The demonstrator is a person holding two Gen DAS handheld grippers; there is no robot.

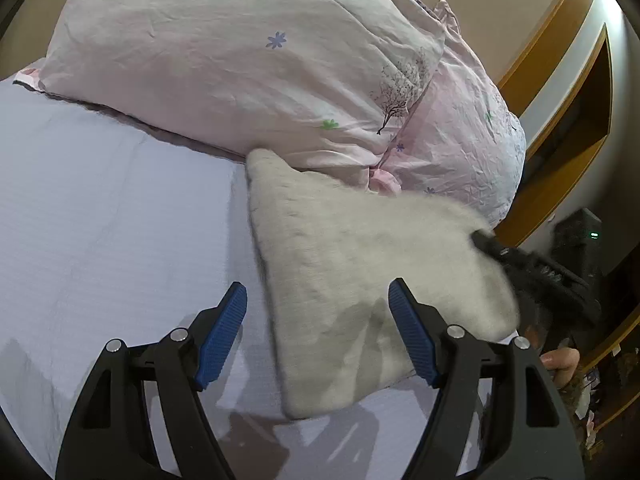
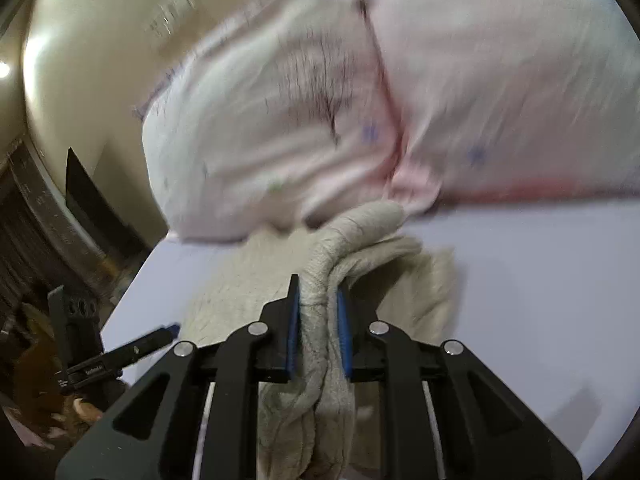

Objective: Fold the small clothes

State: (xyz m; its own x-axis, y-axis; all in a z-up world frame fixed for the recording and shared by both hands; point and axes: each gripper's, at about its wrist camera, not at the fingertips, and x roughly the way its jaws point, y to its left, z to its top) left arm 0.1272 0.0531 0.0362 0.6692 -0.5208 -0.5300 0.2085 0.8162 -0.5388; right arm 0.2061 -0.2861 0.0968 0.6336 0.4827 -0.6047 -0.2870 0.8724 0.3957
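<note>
right gripper (image 2: 318,300) tilted down over the bed (image 2: 520,280), clamped on a bunched edge of the cloth (image 2: 360,240); left gripper (image 1: 318,300) angled down, spread wide, touching nothing.

Indoor light, moderate, soft. Left wrist view mostly sharp; motion smear only on right gripper (image 1: 532,268) at frame's right. Gripper shadows fall on bedsheet (image 1: 100,208) below. Right wrist view heavily motion-blurred across pillows (image 2: 360,112); glare patch on wall (image 2: 44,60) upper left. Fisheye bending, dark vignette at edges.
</note>
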